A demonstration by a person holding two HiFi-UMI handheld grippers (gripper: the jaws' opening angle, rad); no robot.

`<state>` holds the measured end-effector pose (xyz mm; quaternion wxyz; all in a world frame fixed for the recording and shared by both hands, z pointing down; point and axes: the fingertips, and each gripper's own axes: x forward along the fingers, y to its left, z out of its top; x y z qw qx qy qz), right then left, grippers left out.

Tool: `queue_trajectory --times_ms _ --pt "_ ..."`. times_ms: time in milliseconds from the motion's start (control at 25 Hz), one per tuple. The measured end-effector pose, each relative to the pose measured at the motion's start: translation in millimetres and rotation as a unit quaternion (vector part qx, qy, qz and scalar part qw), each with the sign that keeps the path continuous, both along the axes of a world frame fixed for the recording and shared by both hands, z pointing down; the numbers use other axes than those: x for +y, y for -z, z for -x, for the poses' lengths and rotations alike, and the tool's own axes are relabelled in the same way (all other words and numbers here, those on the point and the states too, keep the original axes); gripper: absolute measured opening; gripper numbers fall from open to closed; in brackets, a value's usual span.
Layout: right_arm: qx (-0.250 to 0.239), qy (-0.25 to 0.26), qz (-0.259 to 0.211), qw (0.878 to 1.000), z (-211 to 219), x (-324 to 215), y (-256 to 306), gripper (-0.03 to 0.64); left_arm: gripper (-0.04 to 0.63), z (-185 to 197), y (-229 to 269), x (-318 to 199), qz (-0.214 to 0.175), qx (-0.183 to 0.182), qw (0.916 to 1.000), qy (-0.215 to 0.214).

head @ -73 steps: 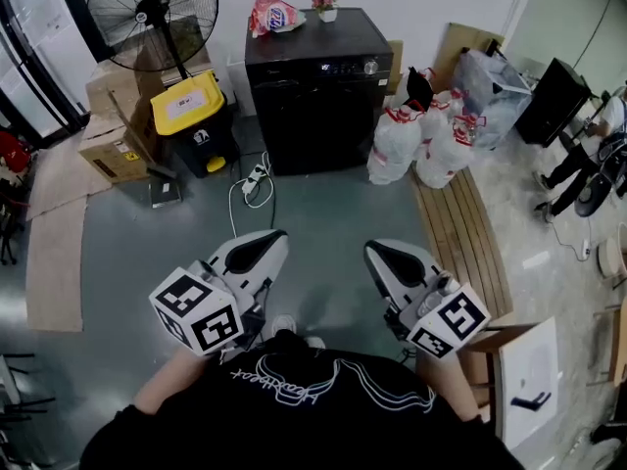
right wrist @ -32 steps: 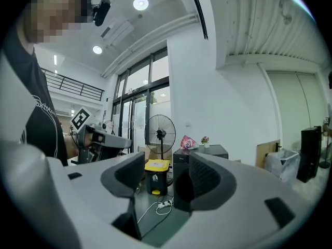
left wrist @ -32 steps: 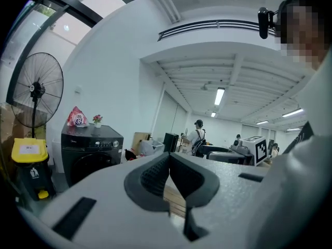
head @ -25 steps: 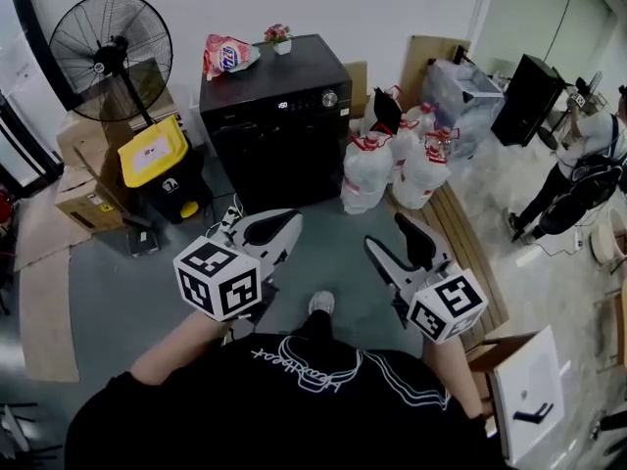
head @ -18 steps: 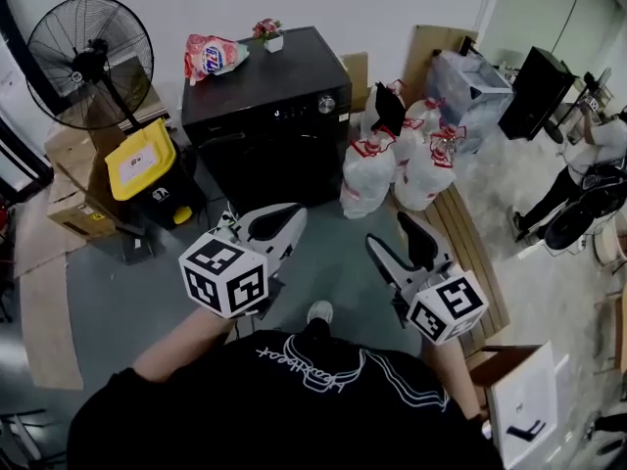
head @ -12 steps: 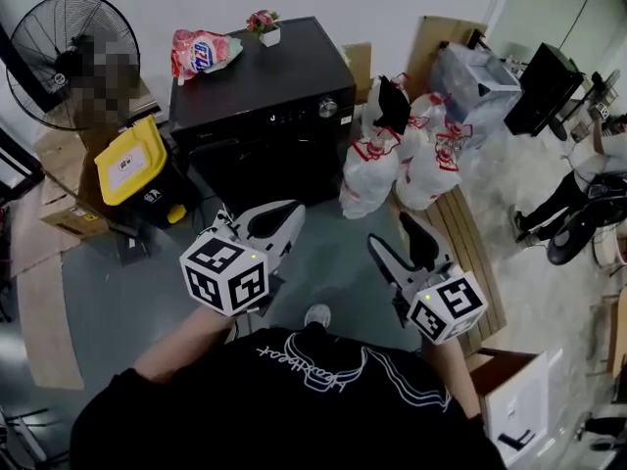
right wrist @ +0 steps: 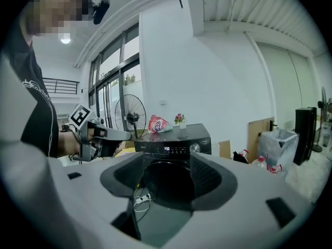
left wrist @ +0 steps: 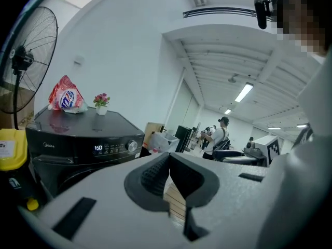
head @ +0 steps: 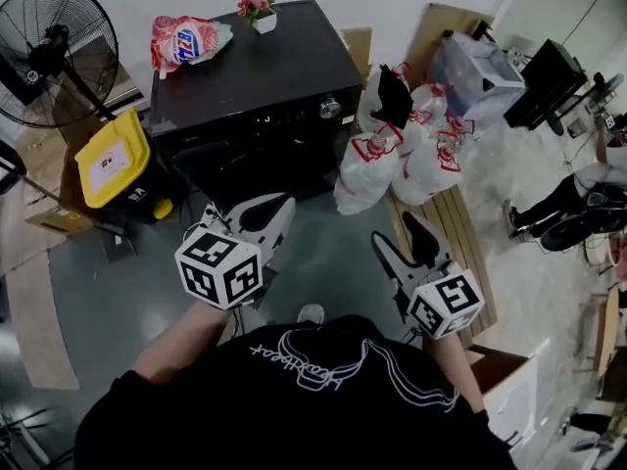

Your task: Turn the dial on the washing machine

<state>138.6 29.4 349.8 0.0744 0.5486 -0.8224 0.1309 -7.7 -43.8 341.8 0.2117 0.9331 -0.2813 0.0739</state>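
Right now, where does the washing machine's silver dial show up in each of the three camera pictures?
Head view: the dial is in the upper middle, at the right end of the black washing machine panel.
Left gripper view: the dial is left of centre.
Right gripper view: the dial is near the centre.
Shared landmark: the pink bag on the machine's top.

The scene is viewed from head height, steeply downward, with the black front-loading washing machine at the far side. Both gripper views are taken low, nearly level, along grey fingers. The machine is shared by all three views and is close to none.
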Motion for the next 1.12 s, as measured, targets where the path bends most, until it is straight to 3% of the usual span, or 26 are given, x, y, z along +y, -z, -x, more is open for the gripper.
queue_trajectory --times_ms 560,1120 --pt "-0.004 0.037 0.013 0.999 3.3 -100.2 -27.0 0.266 0.006 29.8 -30.4 -59.1 0.020 -0.012 0.9974 0.068" --pt "0.045 0.047 0.018 0.998 1.3 -237.3 -58.1 0.267 0.006 34.8 -30.8 -135.5 0.044 0.000 0.9916 0.122"
